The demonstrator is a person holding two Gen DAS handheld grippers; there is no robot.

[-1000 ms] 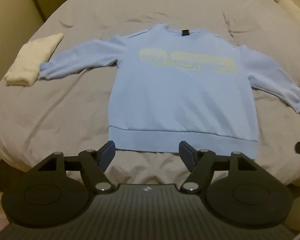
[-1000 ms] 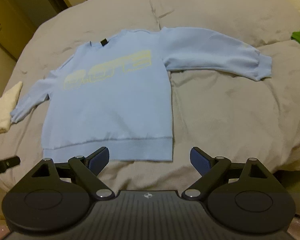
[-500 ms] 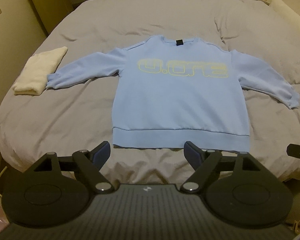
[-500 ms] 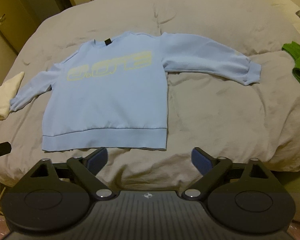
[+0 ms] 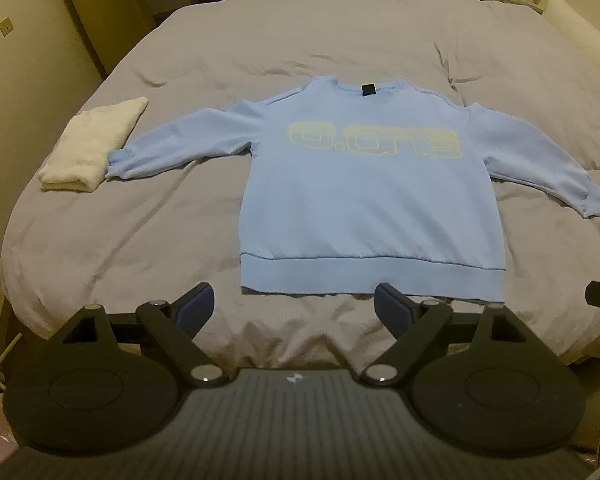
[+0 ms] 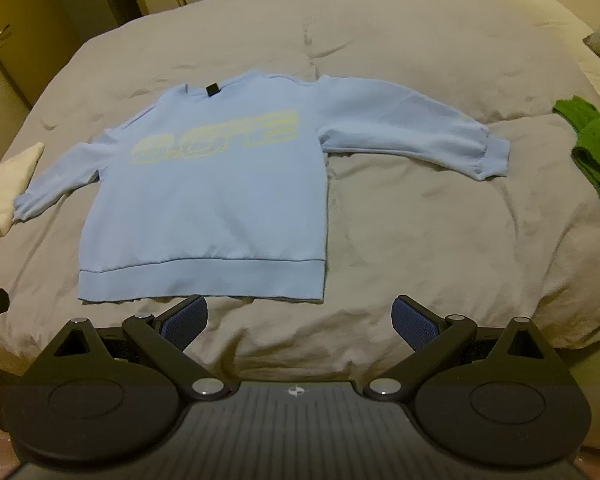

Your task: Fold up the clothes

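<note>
One yellow "U.OFE"-like print, blue sweatshirt [image 5: 364, 200]

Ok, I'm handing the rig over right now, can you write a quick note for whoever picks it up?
Left gripper: open, empty, hovering just short of the sweatshirt's hem.
Right gripper: open, empty, also short of the hem, nearer its right corner.
Light blue sweatshirt: spread flat on the grey bed, print up, both sleeves out to the sides.
Cream folded cloth lies by the left cuff; a green knit lies unfolded at the right edge.
Done: sweatshirt laid out. Left: every fold on it, then probably the green knit.
</note>
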